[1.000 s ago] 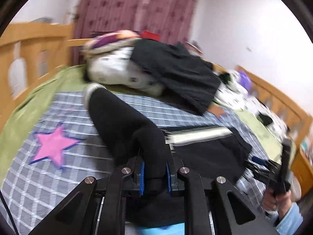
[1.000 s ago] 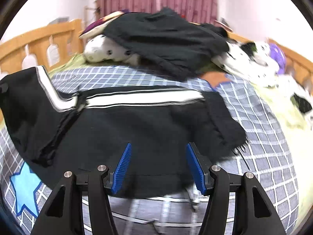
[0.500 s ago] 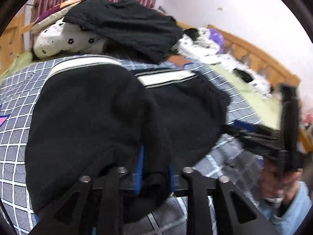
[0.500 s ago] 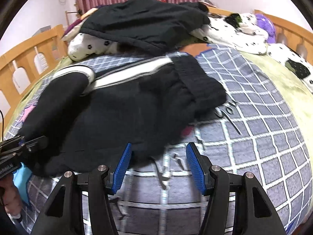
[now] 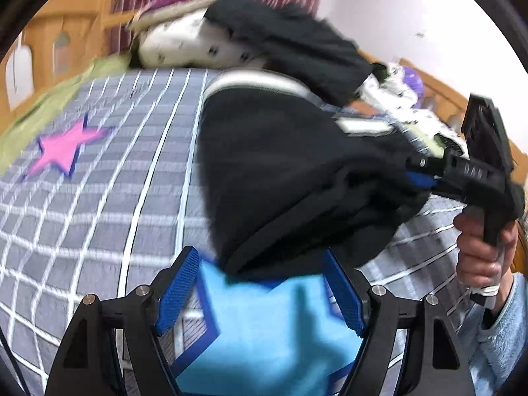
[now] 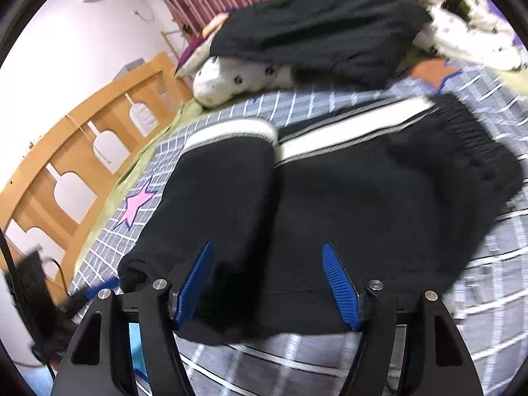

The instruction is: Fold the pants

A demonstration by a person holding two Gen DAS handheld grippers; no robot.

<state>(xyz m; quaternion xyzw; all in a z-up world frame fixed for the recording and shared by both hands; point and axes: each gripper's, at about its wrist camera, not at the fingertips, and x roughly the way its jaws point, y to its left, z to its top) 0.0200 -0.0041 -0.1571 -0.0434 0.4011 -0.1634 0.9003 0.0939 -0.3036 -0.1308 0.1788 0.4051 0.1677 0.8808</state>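
On the bed (image 5: 99, 198), under a grey checked cover. Far to the left of the left gripper (image 5: 260, 292), a pink star (image 5: 62, 151) printed on the cover, with a wooden bed rail (image 5: 59, 49) beyond it. Left gripper's fingers (image 5: 178, 292) standing wide apart and opening further, nothing pressed between them; directly beneath the gap, a blue star (image 5: 264, 346) on the cover. Just ahead of those fingers, the lower edge of the black pants (image 5: 280, 171), hem reaching into the gap without touching either blue pad. Pants doubled over on the cover, white side stripe (image 5: 257, 81) curving along the far edge. Behind the pants, a white spotted pillow (image 5: 198, 46) with another dark garment (image 5: 290, 46) heaped on top. To the right of the fingers, the right gripper (image 5: 419, 178) side-on at the pants' right edge, held in a hand (image 5: 481, 247) with a light blue sleeve (image 5: 498, 330).

From the right wrist view, the bed rail and pink star again far left. Right gripper (image 6: 267, 287) with fingers (image 6: 194, 287) apart and widening; black fabric of the pants (image 6: 330, 198) lying in the gap and ahead of it, pads not squeezing it. Folded-over leg ahead of the left finger, waistband end (image 6: 468, 151) ahead and to the right. Dark garment (image 6: 316, 23) and spotted pillow (image 6: 237, 79) well beyond.
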